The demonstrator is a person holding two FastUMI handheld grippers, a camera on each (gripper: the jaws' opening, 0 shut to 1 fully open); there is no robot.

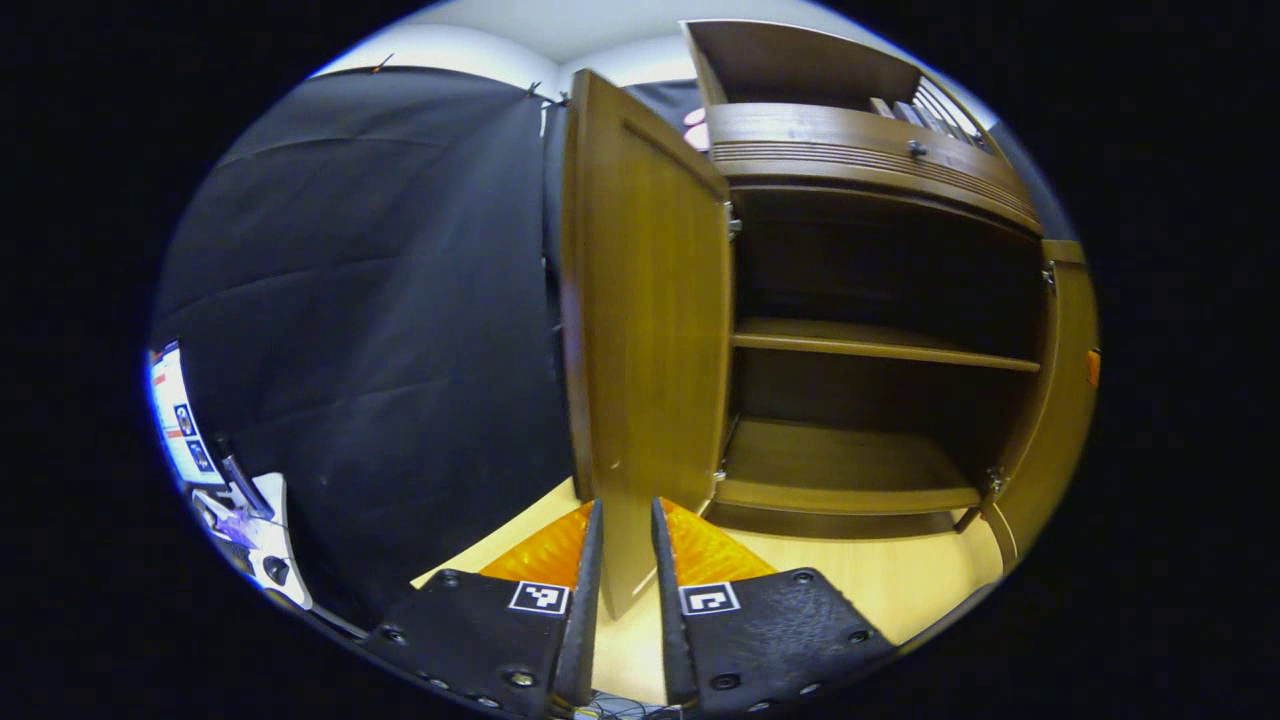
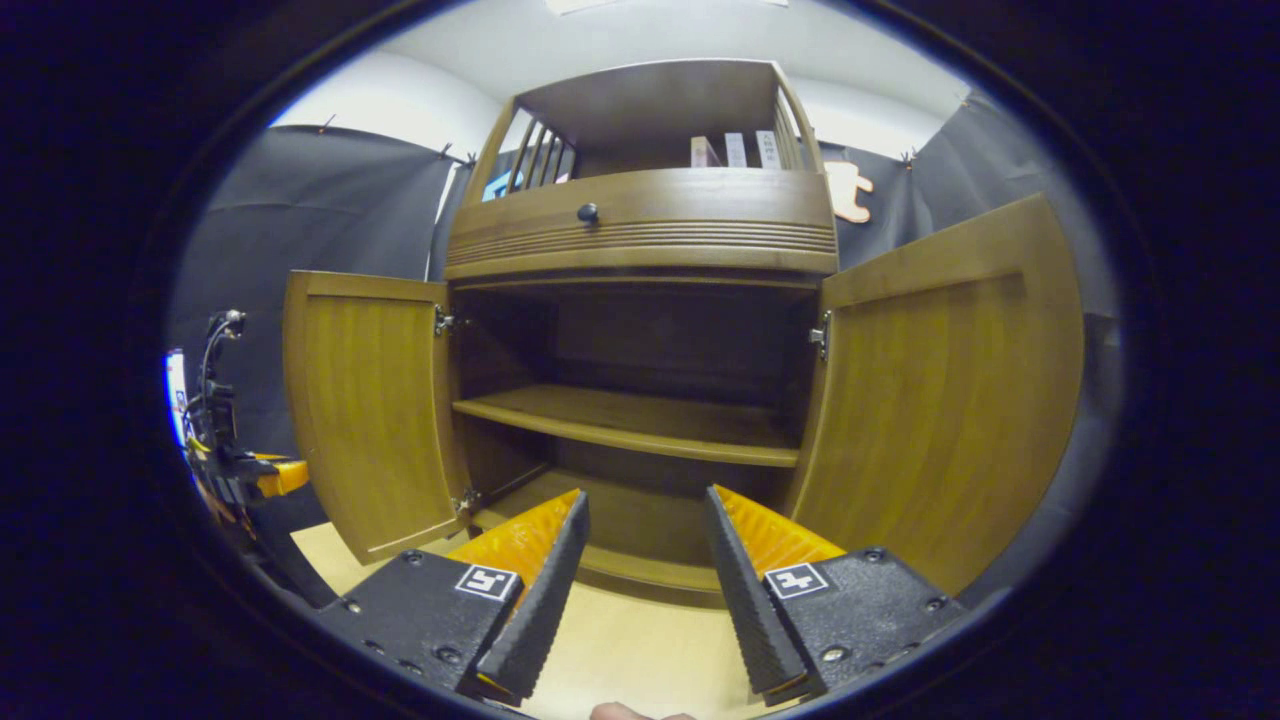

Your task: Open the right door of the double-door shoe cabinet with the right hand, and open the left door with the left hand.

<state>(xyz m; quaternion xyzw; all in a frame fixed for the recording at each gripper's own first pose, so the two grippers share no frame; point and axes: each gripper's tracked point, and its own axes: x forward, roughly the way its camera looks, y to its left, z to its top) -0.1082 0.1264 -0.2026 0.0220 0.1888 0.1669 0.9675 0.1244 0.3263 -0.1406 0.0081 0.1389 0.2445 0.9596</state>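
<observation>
— What's nearest you?
— My left gripper (image 1: 622,520): fingers a narrow gap apart, the left door (image 1: 645,300) edge between them; whether they press it I can't tell. My right gripper (image 2: 645,510) gapes, holding nothing.
— Beyond?
— Right door (image 2: 950,390) swung wide; cabinet (image 2: 640,235) shelf (image 2: 630,420) bare.

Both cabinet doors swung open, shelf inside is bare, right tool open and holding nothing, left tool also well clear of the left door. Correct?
Not quite. In the left gripper view the left tool is not clear of the left door: the door's bottom edge sits in the gap between its fingers. The rest holds: the right gripper view shows the right door swung open too, the shelf bare, and the right tool open and holding nothing.
</observation>
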